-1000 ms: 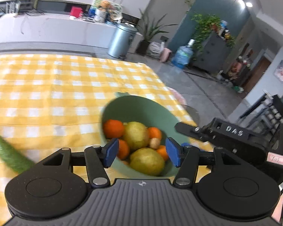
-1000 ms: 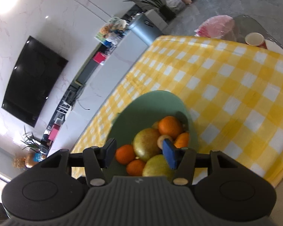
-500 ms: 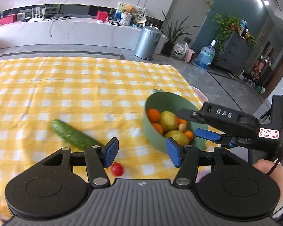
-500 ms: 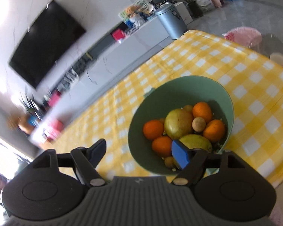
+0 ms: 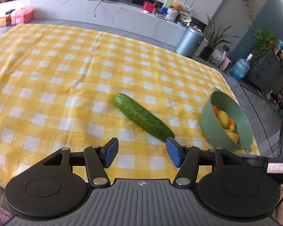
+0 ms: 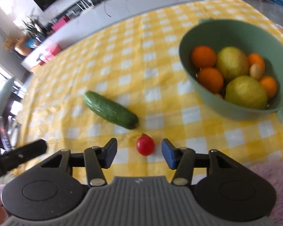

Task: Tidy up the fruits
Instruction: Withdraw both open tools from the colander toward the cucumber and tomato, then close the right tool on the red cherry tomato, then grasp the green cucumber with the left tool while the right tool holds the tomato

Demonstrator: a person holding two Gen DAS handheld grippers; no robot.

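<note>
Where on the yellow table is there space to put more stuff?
The big checked tablecloth stretch behind the cucumber, toward the far counter, is bare. The gap between cucumber and green bowl is free too. It is crowded near the tomato by the cucumber's end, and the bowl is full of fruit.

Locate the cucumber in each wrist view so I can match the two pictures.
Left wrist: cucumber lies centre, diagonal, just beyond the open fingers.
Right wrist: cucumber lies left of centre, beyond the tomato.
Shared landmark: green bowl, right of it in both.
</note>
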